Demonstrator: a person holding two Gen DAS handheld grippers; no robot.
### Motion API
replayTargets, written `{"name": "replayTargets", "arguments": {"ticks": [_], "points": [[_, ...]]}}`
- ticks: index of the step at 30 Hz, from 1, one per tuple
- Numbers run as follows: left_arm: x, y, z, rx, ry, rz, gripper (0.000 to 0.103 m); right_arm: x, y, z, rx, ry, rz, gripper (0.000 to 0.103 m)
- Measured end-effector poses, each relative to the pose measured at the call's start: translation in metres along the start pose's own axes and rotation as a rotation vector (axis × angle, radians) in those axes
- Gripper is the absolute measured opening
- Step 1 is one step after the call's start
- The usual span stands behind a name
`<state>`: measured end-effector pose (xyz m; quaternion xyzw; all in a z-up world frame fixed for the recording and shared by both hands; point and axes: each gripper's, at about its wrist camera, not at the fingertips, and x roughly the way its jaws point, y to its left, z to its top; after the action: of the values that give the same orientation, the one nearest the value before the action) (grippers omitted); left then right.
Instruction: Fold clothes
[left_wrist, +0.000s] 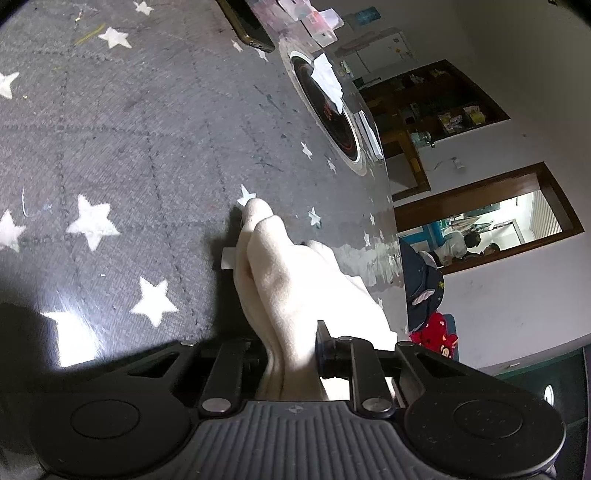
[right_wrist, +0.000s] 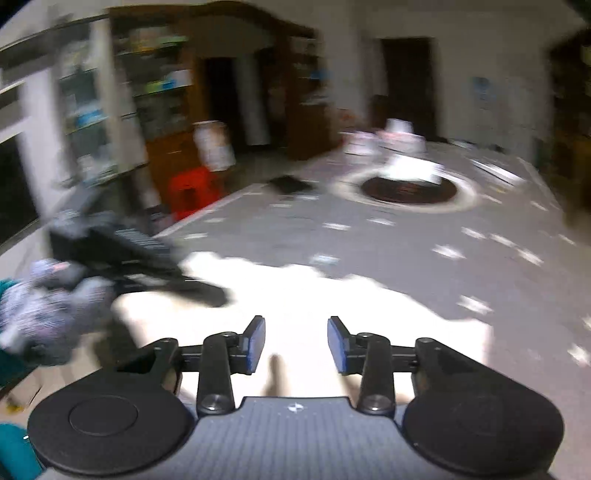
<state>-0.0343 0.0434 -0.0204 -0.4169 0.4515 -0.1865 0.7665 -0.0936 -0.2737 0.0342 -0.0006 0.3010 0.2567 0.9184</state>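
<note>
A cream-white garment (left_wrist: 291, 280) lies bunched on the grey star-patterned tablecloth (left_wrist: 129, 147). My left gripper (left_wrist: 291, 354) is shut on a thick fold of it, and the cloth runs forward from between the fingers. In the blurred right wrist view the same garment (right_wrist: 295, 295) lies spread and overexposed below my right gripper (right_wrist: 295, 341), which is open and empty just above it. The left gripper and the gloved hand holding it (right_wrist: 74, 291) show at the left of that view, at the garment's left edge.
A round black hotplate (left_wrist: 328, 110) with white paper on it is set into the table beyond the garment; it also shows in the right wrist view (right_wrist: 406, 190). A dark phone (left_wrist: 247, 26) lies at the far edge. The table edge (left_wrist: 395, 236) runs close on the right.
</note>
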Motion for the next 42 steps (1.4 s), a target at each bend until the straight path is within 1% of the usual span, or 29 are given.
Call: {"name": "replayTargets", "arguments": {"ticks": [2, 5, 9, 13, 15, 17, 18, 19, 20, 21, 24, 26, 29, 33, 35, 39, 42], "points": [[0.000, -0.002, -0.001, 0.011, 0.000, 0.007, 0.020, -0.003, -0.022, -0.003, 0.053, -0.002, -0.068, 0.045], [0.000, -0.004, -0.001, 0.022, 0.000, 0.019, 0.020, -0.007, -0.050, -0.009, 0.119, -0.007, -0.153, 0.048], [0.000, -0.005, -0.001, 0.026, -0.003, 0.025, 0.021, -0.004, -0.077, -0.017, 0.216, -0.001, -0.173, 0.049], [0.003, -0.007, 0.000, 0.030, -0.004, 0.032, 0.021, 0.008, -0.090, -0.025, 0.279, 0.007, -0.162, 0.049], [0.003, -0.008, 0.001, 0.032, -0.004, 0.035, 0.021, 0.008, -0.091, -0.027, 0.291, -0.004, -0.148, 0.048], [0.005, -0.009, 0.002, 0.034, -0.006, 0.038, 0.021, 0.009, -0.090, -0.027, 0.291, -0.010, -0.134, 0.043], [0.006, -0.010, 0.002, 0.036, -0.007, 0.040, 0.021, 0.010, -0.089, -0.027, 0.293, -0.010, -0.122, 0.037], [0.007, -0.010, 0.003, 0.038, -0.007, 0.043, 0.021, 0.012, -0.089, -0.026, 0.295, -0.009, -0.113, 0.024], [0.008, -0.011, 0.003, 0.040, -0.008, 0.045, 0.021, 0.012, -0.088, -0.025, 0.302, -0.012, -0.097, 0.021], [0.009, -0.011, 0.003, 0.040, -0.008, 0.046, 0.021, 0.013, -0.088, -0.024, 0.308, -0.014, -0.081, 0.021], [0.010, -0.012, 0.005, 0.040, -0.006, 0.048, 0.021, 0.009, -0.088, -0.023, 0.309, -0.026, -0.076, 0.021], [0.010, -0.013, 0.005, 0.049, -0.006, 0.054, 0.021, 0.007, -0.092, -0.024, 0.322, -0.024, -0.095, 0.023], [0.011, -0.016, 0.005, 0.072, -0.011, 0.066, 0.021, 0.009, -0.096, -0.028, 0.335, -0.011, -0.101, 0.025], [0.012, -0.023, 0.005, 0.120, -0.018, 0.096, 0.021, 0.014, -0.087, -0.026, 0.314, -0.010, -0.074, 0.024], [0.012, -0.029, 0.004, 0.159, -0.020, 0.123, 0.021, 0.016, -0.078, -0.023, 0.276, -0.019, -0.078, 0.015], [0.011, -0.042, 0.006, 0.222, -0.027, 0.142, 0.020, 0.006, -0.072, -0.014, 0.252, -0.068, -0.088, 0.011], [0.011, -0.057, 0.010, 0.270, -0.033, 0.128, 0.019, -0.005, -0.073, -0.007, 0.235, -0.099, -0.105, 0.011]]}}
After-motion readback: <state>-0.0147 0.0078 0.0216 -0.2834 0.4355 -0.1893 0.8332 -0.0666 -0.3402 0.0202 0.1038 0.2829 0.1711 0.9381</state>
